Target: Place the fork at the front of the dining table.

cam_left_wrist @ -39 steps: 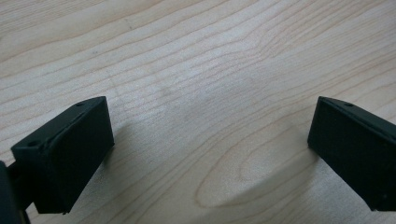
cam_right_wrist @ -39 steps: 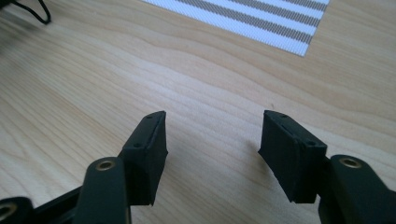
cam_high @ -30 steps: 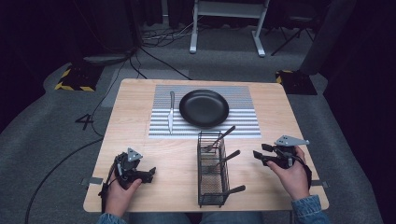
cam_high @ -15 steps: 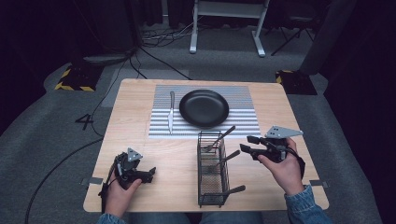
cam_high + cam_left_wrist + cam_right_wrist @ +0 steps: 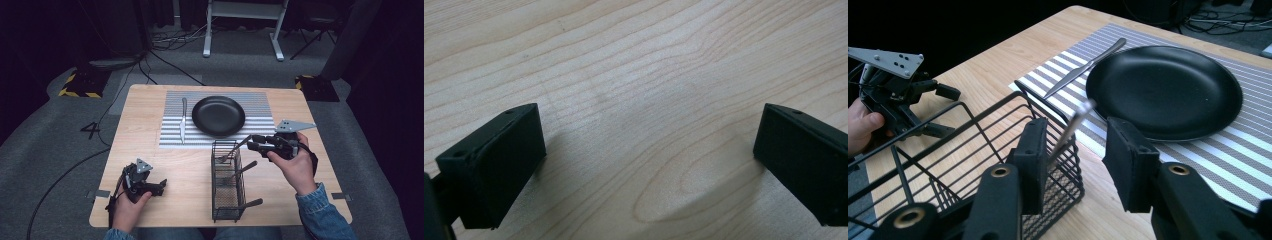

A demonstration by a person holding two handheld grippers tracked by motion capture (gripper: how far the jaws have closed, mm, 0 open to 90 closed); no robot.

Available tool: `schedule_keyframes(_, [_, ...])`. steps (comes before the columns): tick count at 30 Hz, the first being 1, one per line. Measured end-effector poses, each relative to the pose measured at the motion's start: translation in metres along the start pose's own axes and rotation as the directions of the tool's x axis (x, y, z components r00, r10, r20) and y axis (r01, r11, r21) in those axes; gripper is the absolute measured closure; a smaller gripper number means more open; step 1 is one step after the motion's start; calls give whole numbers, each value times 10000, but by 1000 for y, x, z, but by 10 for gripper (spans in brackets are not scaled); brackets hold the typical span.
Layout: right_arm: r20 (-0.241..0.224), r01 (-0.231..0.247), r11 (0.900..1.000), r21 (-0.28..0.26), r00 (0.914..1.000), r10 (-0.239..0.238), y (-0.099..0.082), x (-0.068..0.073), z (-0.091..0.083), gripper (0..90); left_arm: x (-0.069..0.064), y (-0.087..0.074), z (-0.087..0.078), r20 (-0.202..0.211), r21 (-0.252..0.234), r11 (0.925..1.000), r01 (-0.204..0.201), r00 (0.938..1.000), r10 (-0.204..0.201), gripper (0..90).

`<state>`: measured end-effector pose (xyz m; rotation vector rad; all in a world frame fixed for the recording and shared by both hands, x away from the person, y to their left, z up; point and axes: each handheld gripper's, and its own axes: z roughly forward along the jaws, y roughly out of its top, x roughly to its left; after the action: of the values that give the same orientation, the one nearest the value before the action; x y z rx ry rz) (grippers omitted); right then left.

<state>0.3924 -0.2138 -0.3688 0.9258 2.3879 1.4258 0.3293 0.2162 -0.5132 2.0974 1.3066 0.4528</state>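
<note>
right gripper: jaws just closing round a utensil handle between its fingers, not yet pinched | wire basket beneath | left gripper: spread, resting | knife laid beside plate; basket utensils remain

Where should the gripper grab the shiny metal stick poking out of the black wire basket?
Grab the silver utensil handle near its free top end, coming from the plate side. It leans up out of the black wire basket, so that end is clear of the wires. The right gripper already has its jaws on either side, closing but probably not pinching yet.
</note>
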Motion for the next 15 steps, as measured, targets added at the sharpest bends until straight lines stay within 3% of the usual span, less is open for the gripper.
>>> schedule_keyframes(6, [-12,115,9986,522,9999,-115,4,3,15,687,0,0,0,0,-1,10000,-1,10000,1,3])
schedule_keyframes(10, [-3,42,9978,654,10000,-42,5,2,18,772,0,0,0,2,1,10000,-3,10000,3,4])
schedule_keyframes(15, [-127,-188,9978,637,9997,196,4,1,18,795,0,0,0,0,1,10000,0,10000,0,4])
